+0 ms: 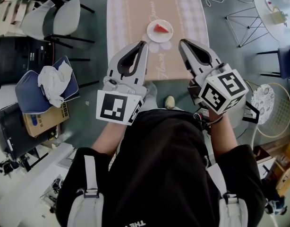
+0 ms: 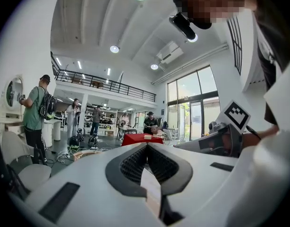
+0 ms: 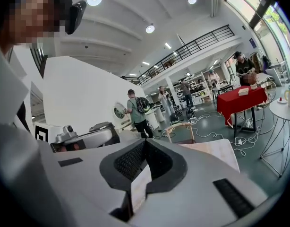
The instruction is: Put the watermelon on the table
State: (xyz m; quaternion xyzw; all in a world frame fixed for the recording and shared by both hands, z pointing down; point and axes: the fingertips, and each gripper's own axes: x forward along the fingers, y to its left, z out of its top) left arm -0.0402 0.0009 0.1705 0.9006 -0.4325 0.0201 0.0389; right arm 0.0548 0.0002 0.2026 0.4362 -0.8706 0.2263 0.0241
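A red watermelon slice [image 1: 160,29] lies on a white plate [image 1: 150,35] on the pale checked table [image 1: 131,22], seen from the head view. My left gripper [image 1: 144,44] hovers over the table's near edge, just short of the plate, jaws shut with nothing between them. My right gripper [image 1: 182,42] is held beside it at the same height, also shut and empty. In the left gripper view the left gripper [image 2: 146,144] points level into the hall. In the right gripper view the right gripper [image 3: 145,141] has the table's far corner [image 3: 216,150] past its tip.
Grey chairs [image 1: 55,18] stand left of the table. A blue seat with a white cloth [image 1: 53,82] and a cardboard box [image 1: 43,119] sit lower left. A round white table [image 1: 272,13] and a wire stool [image 1: 246,22] are at the upper right. People [image 3: 135,112] stand in the hall.
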